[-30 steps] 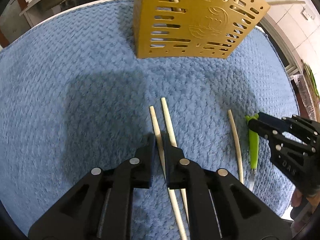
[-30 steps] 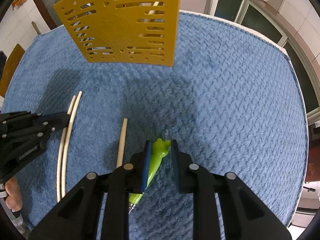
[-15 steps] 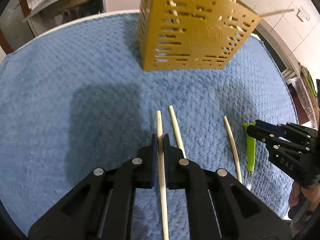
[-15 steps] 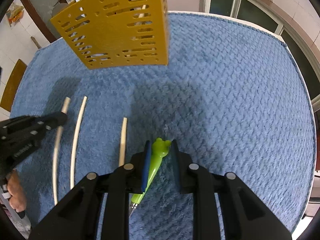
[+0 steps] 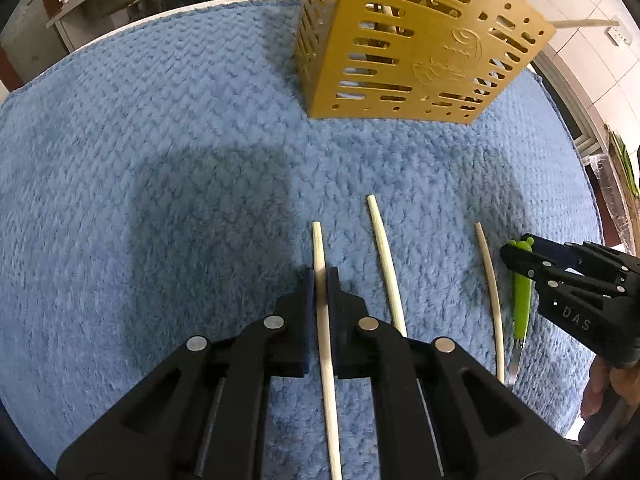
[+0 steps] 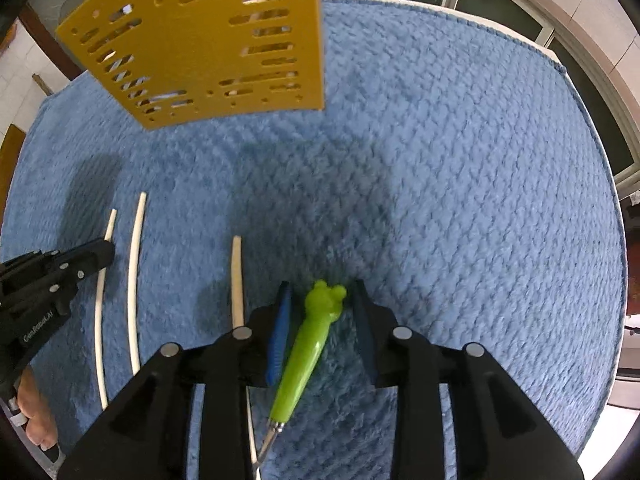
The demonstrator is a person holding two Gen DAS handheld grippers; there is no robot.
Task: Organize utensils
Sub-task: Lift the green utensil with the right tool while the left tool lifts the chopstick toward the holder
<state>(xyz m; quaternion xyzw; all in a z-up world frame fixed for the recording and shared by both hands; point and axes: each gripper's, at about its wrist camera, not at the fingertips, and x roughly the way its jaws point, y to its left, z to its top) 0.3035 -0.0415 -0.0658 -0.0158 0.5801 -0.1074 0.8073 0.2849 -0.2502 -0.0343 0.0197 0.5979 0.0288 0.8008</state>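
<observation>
Our left gripper [image 5: 319, 280] is clamped on one chopstick [image 5: 325, 328]. Our right gripper [image 6: 320, 300] has just been opening, pads clear of the green-handled utensil [image 6: 310, 344] between them, below the yellow slotted holder [image 6: 208, 44] on the blue mat [image 6: 460, 200].

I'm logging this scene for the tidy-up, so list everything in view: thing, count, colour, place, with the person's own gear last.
Chopsticks: three, pale cream; one clamped in the left gripper, two lying on the cloth to its right.
Green-handled utensil: one, lime green with an animal-head end and a metal shaft; on the cloth between the right gripper's jaws, pads not pressing it.
Utensil holder: one, mustard yellow, slotted; at the far side of the cloth, sticks inside.
Cloth: one, blue, fluffy; covers the table.
Left gripper: black, shut on a chopstick.
Right gripper: black, jaws just opening.
</observation>
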